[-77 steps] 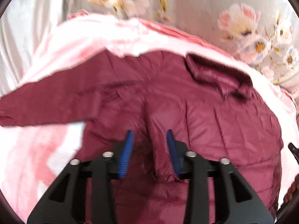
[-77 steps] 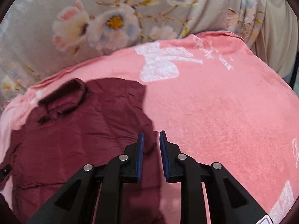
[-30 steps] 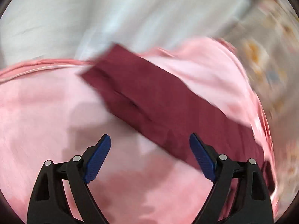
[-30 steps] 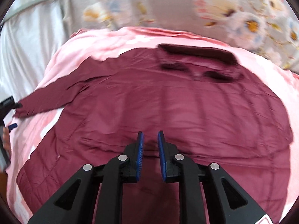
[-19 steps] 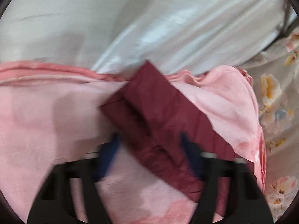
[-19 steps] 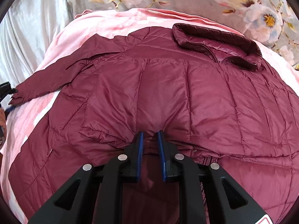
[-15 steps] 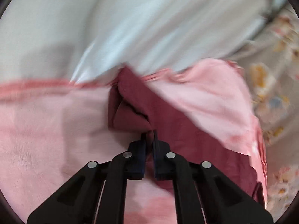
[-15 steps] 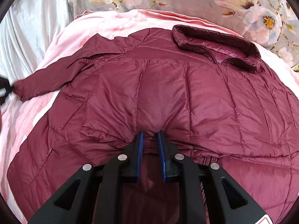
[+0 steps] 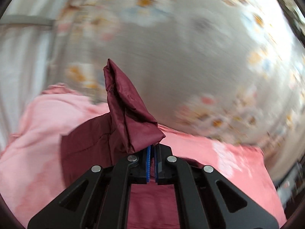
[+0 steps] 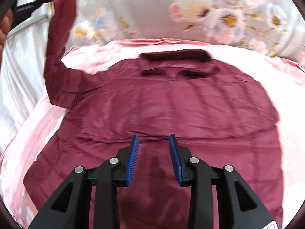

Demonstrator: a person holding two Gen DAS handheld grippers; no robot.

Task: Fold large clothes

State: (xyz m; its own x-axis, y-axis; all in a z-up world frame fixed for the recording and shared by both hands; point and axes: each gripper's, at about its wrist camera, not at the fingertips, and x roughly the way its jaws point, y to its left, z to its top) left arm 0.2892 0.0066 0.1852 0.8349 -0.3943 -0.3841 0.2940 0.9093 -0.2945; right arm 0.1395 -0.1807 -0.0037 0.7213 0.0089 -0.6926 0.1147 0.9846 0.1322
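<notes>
1 sleeve (image 10: 57, 57) is now lifted off the blanket's (image 10: 38, 133) left edge by closed left gripper (image 9: 152, 152); right gripper (image 10: 153, 147) just opened, so sleeve fold begins.

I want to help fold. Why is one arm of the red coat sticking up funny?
The left gripper holds the sleeve cuff pinched, raised off the pink blanket. The jacket otherwise lies flat; nothing looks torn.
</notes>
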